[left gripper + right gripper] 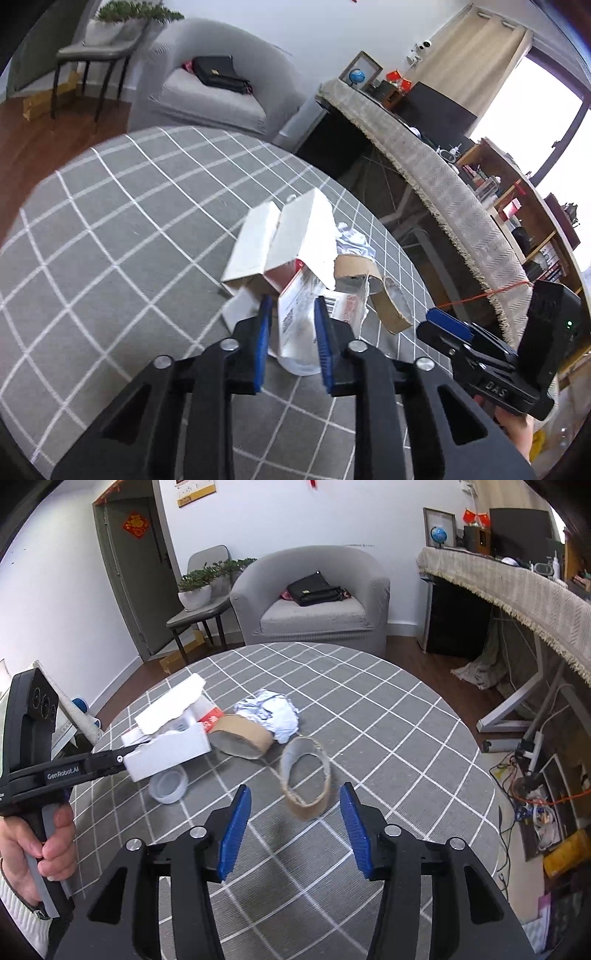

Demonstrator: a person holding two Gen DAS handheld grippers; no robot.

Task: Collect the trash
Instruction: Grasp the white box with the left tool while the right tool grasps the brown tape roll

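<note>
A torn white box (295, 236) with red print lies on the round table's grey checked cloth (110, 221). My left gripper (292, 314) is shut on the box's near printed wall. A clear plastic cup (299, 363) lies under that wall. In the right wrist view the left gripper (125, 756) meets the white box (170, 751) at its corner. My right gripper (295, 789) is open, with an upright cardboard tape ring (308, 806) just ahead between its tips, untouched. A second cardboard ring (240, 738) and crumpled white paper (273, 712) lie behind.
A grey armchair (314, 602) with a black bag stands beyond the table. A chair with potted plants (195, 590) is at its left. A long desk with a fringed cloth (517, 590) runs along the right, with cables and clutter on the floor (535, 794) below.
</note>
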